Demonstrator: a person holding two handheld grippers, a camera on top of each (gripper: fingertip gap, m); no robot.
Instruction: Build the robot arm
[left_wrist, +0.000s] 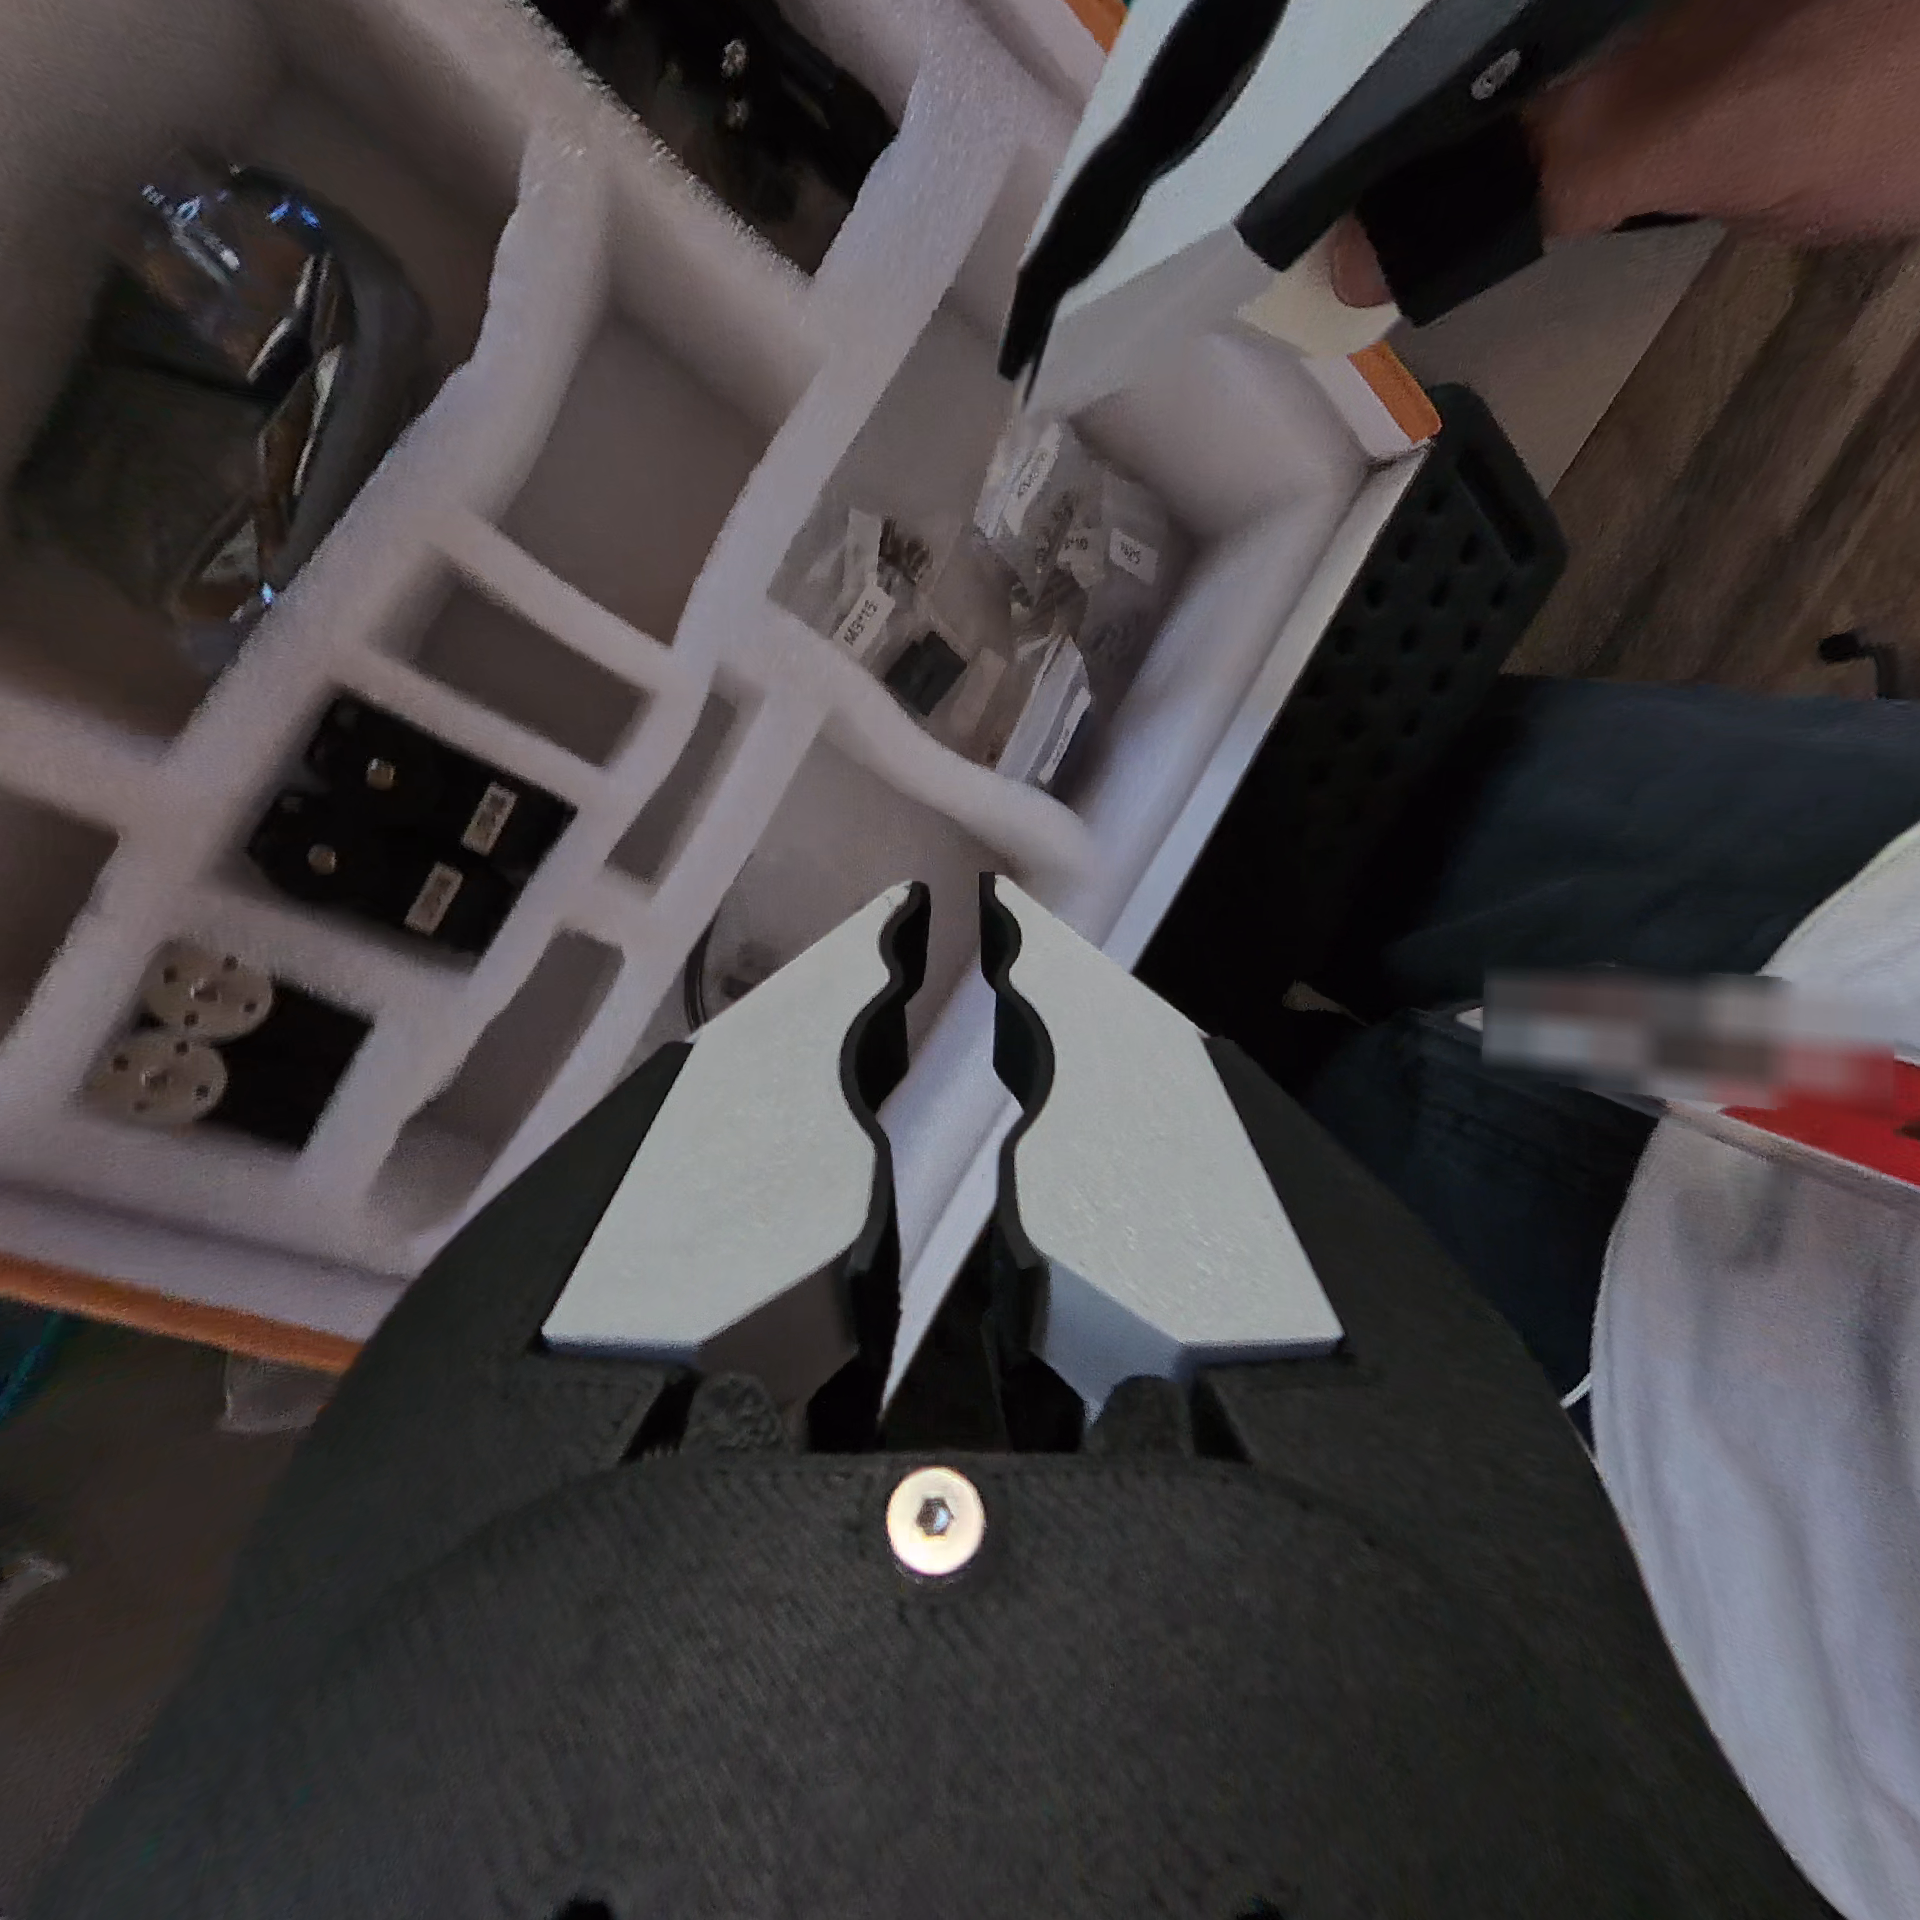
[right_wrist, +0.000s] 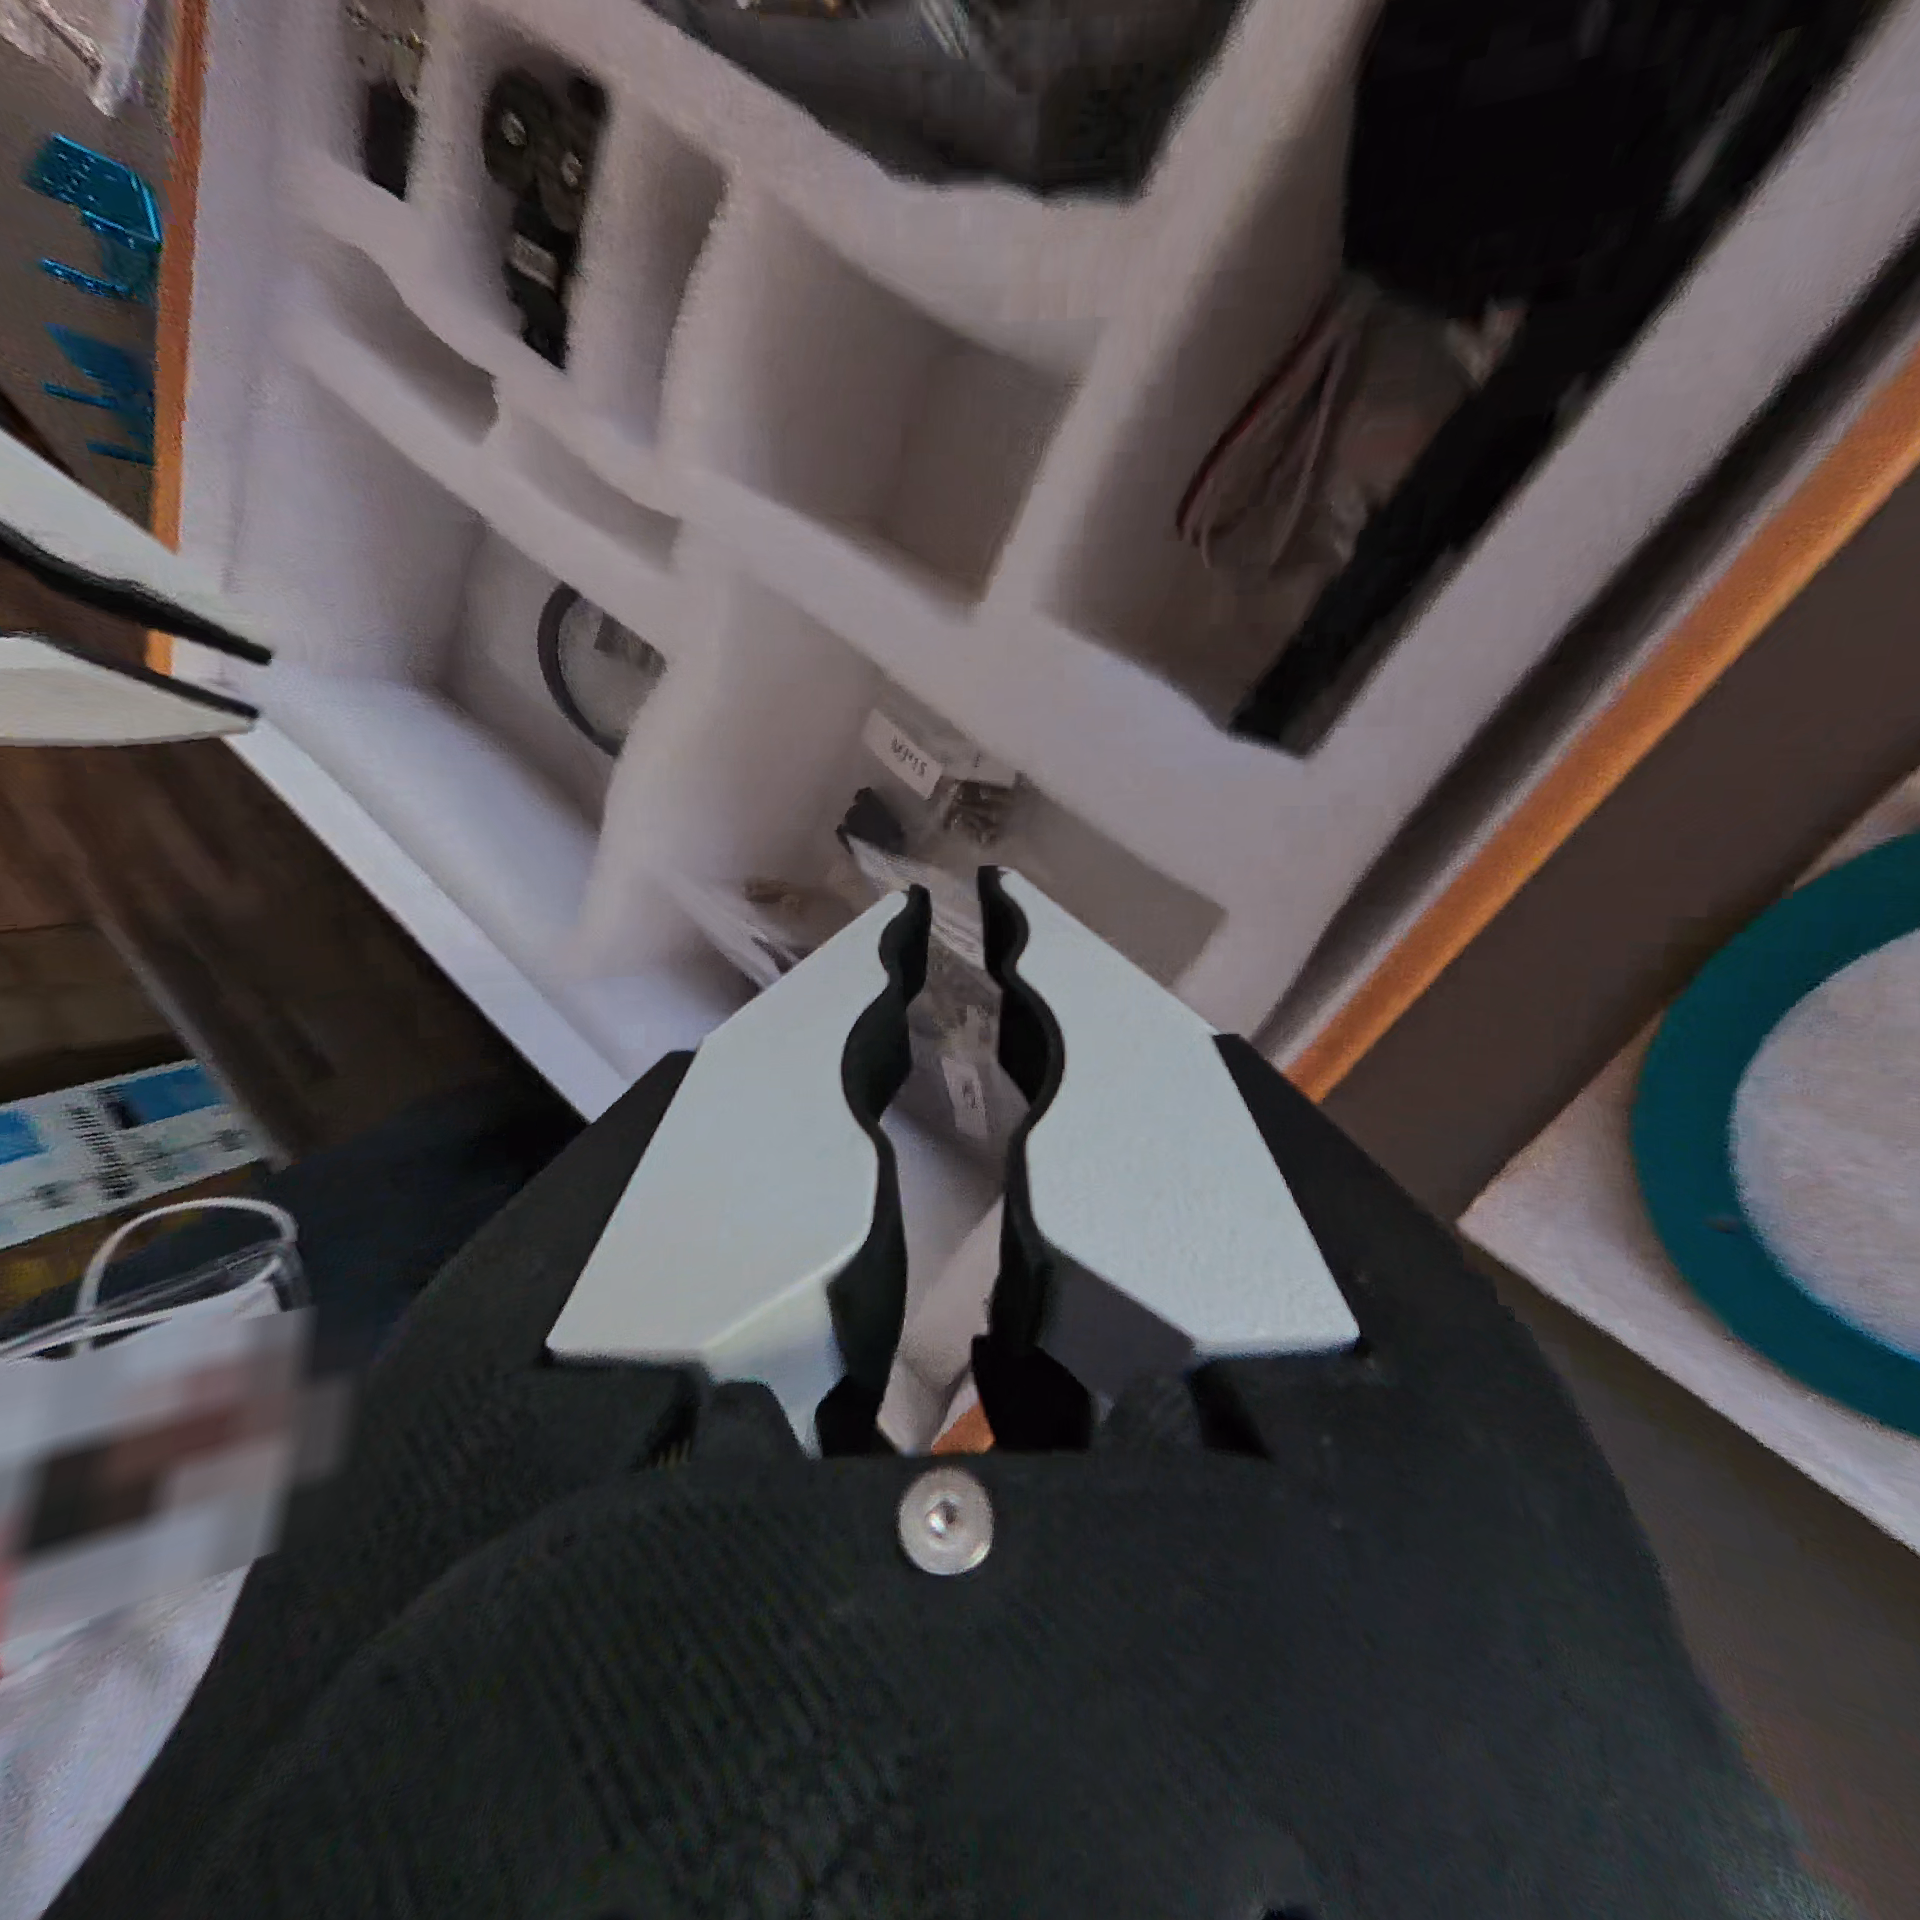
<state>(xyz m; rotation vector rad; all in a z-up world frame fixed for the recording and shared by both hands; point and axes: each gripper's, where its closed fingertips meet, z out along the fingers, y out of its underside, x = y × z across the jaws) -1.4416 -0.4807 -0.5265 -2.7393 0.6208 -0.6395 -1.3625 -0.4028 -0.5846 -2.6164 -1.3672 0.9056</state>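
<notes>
A box with orange edges (left_wrist: 1392, 384) holds a white foam insert (left_wrist: 582, 208) cut into compartments. My left gripper (left_wrist: 951, 888) sits at the box's near corner, jaws almost closed, with the white side wall (left_wrist: 1247, 665) running through the narrow gap. It also shows in the right wrist view (right_wrist: 255, 686), tips on the box rim (right_wrist: 436, 914). My right gripper (right_wrist: 951, 883) is almost closed, with its tips in the compartment of small clear parts bags (right_wrist: 935, 810). In the left wrist view the right gripper (left_wrist: 1023, 374) touches the top of a bag (left_wrist: 1029, 457).
Other compartments hold black servos (left_wrist: 405, 821), round white horns (left_wrist: 177, 1029), a silver foil bag (left_wrist: 239, 343) and cables (right_wrist: 1299, 436). A black perforated block (left_wrist: 1423, 644) lies beside the box. A teal-rimmed plate (right_wrist: 1683, 1143) is at the right. A person's hand (left_wrist: 1714, 125) holds the right gripper. Left tips to right tips: about 12 centimetres.
</notes>
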